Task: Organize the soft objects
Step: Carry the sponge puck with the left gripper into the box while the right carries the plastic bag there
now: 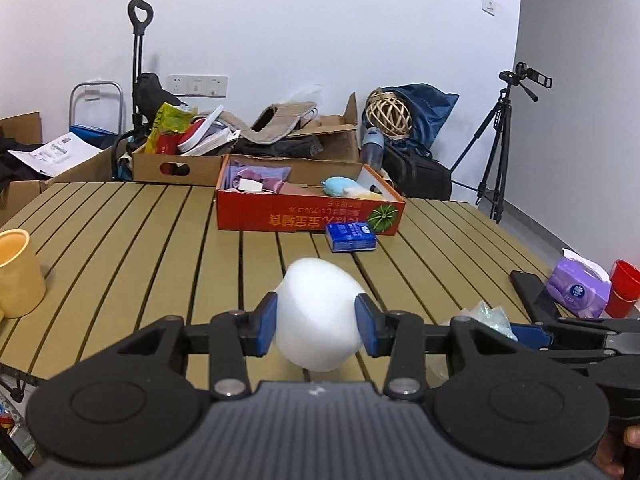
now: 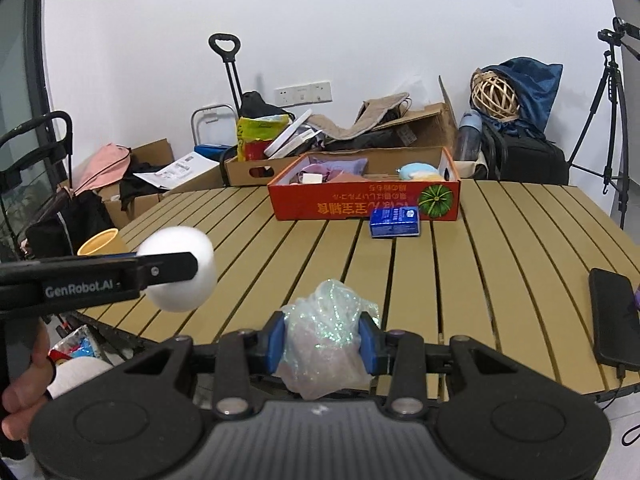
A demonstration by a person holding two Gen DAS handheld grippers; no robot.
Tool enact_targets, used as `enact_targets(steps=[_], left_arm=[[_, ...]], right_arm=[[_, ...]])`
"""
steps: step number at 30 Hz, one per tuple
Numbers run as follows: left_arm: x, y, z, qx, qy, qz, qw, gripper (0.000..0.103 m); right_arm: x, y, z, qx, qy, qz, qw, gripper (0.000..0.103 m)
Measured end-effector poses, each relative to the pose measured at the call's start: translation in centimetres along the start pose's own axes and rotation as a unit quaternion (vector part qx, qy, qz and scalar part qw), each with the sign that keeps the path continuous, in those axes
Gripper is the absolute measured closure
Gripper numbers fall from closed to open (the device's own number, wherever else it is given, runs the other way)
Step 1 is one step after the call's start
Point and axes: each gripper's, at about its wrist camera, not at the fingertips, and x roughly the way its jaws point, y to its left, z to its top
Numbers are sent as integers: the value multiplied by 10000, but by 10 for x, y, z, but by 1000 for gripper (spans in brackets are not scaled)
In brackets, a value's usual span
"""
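My left gripper [image 1: 316,322] is shut on a white foam ball [image 1: 318,312], held above the near part of the slatted table [image 1: 140,248]. The same white foam ball [image 2: 180,268] shows at the left of the right wrist view. My right gripper [image 2: 322,342] is shut on a crinkled clear plastic bag [image 2: 326,336] with glittery filling. An orange cardboard box [image 1: 308,216] stands at the table's far side, holding purple cloth and a light blue plush toy [image 1: 338,185]. The orange cardboard box [image 2: 360,200] lies straight ahead of both grippers.
A blue tissue pack [image 1: 351,237] lies in front of the box. A yellow cup [image 1: 18,272] stands at the left edge. A purple tissue pack [image 1: 578,286], a red cup [image 1: 624,288] and a black phone [image 2: 614,316] sit at the right. Cluttered boxes and a tripod [image 1: 496,148] stand behind.
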Motion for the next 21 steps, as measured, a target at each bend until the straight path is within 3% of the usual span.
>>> enact_targets(steps=[5, 9, 17, 21], left_arm=[[18, 0, 8, 37, 1, -57, 10000, 61], [56, 2, 29, 144, -21, -83, 9999, 61], [180, 13, 127, 339, -351, -339, 9982, 61], [272, 24, 175, 256, -154, -483, 9984, 60]], right_arm=[[17, -12, 4, 84, 109, -49, 9999, 66], [45, -28, 19, 169, 131, -84, 9997, 66], [148, -67, 120, -100, -367, -124, 9992, 65], [222, -89, 175, -131, -366, -121, 9992, 65]])
